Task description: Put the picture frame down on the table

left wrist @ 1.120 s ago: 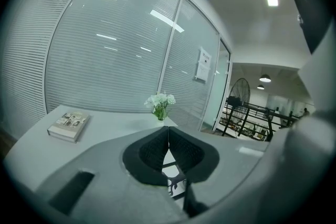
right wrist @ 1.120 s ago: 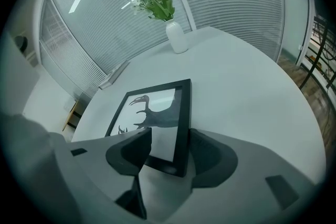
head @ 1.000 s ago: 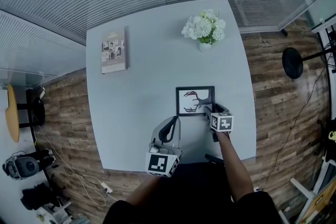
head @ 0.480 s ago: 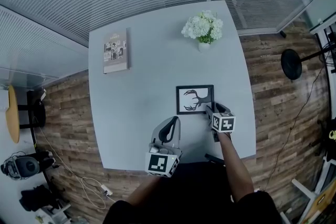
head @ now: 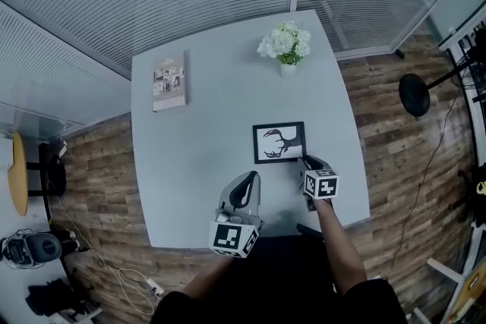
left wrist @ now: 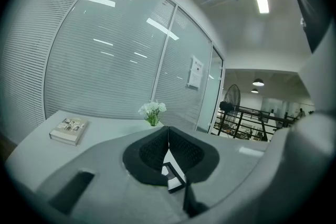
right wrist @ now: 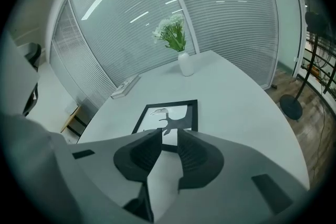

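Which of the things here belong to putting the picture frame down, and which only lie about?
Job: picture frame, flat on the table; right tongs, open, near it.
Lying about: book; vase of flowers; left tongs, shut.

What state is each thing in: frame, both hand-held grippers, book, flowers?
picture frame: lying flat on the table, face up, not gripped.
right hand-held gripper: jaws apart, empty, at the frame's near edge.
left hand-held gripper: jaws together, empty.
book: closed, flat on the table.
flowers: upright in their vase.
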### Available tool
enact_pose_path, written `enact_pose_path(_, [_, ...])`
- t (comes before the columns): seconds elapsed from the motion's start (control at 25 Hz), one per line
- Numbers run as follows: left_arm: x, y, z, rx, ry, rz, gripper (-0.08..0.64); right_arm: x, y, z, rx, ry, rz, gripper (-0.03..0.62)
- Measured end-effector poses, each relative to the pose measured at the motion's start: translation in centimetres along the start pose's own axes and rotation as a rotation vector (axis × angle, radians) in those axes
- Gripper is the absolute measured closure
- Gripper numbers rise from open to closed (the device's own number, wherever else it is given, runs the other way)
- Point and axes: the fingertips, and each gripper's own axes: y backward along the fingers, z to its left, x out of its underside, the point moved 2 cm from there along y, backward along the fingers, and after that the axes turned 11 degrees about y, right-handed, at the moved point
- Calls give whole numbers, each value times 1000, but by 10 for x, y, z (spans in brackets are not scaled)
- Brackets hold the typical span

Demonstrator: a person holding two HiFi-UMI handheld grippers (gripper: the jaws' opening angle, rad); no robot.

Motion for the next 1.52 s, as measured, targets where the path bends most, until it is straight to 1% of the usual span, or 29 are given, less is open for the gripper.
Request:
enact_pose_path(0.12, [-2,11,-5,21,-10,-6,545,3,12,9,0,5,-13,531])
enact_pose_path(0.44, [-4,40,-13,73,-31,-21,545,11,52,40,25,1,-70,561])
enact_pose_path(0.84, [-2,79,-23,121,-44,-45,545,13,121,90,50,13,-207,571])
enact_pose_path(1.04, [4,104,-26,131,-41,-54,545,16,157,115,48,-4,-275,572])
enact_pose_path(1.32, [13,136,-28,158,-51,-47,545,23,210,159,90,42,-366,574])
enact_pose_path(1.52, [21,151,-26,162,-44,-35,545,20,244,184,118,43,-458,575])
